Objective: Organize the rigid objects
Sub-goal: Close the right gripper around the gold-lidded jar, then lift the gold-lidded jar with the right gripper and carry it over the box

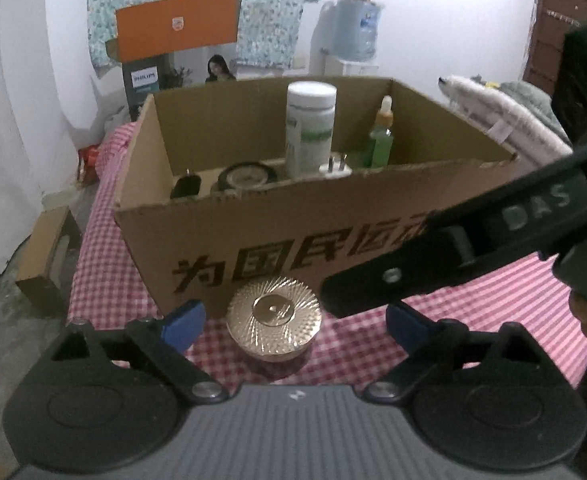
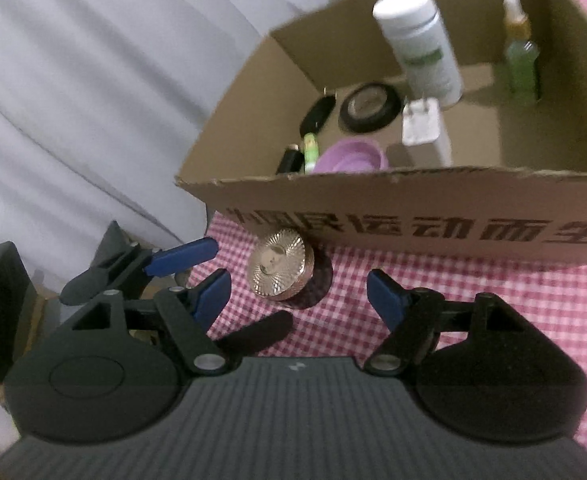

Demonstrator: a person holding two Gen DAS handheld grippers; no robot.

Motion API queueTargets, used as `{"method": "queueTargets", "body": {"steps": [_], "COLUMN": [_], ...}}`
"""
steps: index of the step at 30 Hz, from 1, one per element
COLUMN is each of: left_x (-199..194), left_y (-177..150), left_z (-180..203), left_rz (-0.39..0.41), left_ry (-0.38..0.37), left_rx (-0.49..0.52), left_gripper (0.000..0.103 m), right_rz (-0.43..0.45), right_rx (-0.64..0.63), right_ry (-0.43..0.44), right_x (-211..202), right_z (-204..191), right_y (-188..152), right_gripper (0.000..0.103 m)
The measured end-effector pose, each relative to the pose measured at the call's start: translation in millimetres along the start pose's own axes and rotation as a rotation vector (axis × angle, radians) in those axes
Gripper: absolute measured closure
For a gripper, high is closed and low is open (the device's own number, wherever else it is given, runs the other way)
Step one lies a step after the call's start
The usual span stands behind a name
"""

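Note:
A round jar with a gold ribbed lid [image 1: 274,317] stands on the red checked cloth just in front of the cardboard box [image 1: 293,232]. My left gripper [image 1: 295,322] is open, its blue pads on either side of the jar. My right gripper [image 2: 299,298] is open above the cloth, with the jar [image 2: 280,266] just ahead of its left pad. The box [image 2: 413,216] holds a white bottle [image 2: 419,40], a green dropper bottle [image 2: 521,60], a white plug [image 2: 421,122], a black ring [image 2: 369,106] and a purple dish [image 2: 351,156].
The right gripper's body [image 1: 473,240] crosses the left wrist view from the right, above the jar. The left gripper's finger [image 2: 181,258] shows at the left of the right wrist view. The table edge lies at the left. A grey curtain [image 2: 73,100] hangs beyond it.

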State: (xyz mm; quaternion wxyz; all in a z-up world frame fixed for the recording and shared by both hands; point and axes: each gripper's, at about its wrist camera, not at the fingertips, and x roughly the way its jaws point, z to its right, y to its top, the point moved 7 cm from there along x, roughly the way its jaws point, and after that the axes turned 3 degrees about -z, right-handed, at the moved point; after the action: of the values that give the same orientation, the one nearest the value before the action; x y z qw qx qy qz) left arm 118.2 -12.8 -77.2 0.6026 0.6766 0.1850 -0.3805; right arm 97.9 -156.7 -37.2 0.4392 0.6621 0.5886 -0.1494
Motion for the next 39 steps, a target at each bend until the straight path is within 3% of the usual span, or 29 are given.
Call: {"method": "queueTargets", "body": {"steps": [7, 9, 14, 39], "left_x": [25.6, 30.3, 36.7, 8.0], "left_y": [-5.4, -5.4, -7.2, -3.7], "left_z": [-5.2, -6.8, -12.4, -4.8], "left_rz": [-0.043, -0.053, -0.054, 0.001], "left_ry": [0.02, 0.014, 0.013, 0.02], "left_rx": [0.014, 0.011, -0.005, -0.019], "left_gripper": [0.025, 0.035, 0.043, 0.044], "right_rz": [-0.074, -0.081, -0.085, -0.063], "right_rx": [0.023, 0.036, 0.032, -0.019], "right_ry": [-0.023, -0.004, 0.014, 0.013], "right_x": [42.5, 48.5, 54.6, 36.6], "right_z": [6.5, 7.4, 4.7, -12.0], "right_y": [8.1, 9.5, 13.9, 9.5], "right_gripper": [0.044, 0.046, 0.049, 0.05]}}
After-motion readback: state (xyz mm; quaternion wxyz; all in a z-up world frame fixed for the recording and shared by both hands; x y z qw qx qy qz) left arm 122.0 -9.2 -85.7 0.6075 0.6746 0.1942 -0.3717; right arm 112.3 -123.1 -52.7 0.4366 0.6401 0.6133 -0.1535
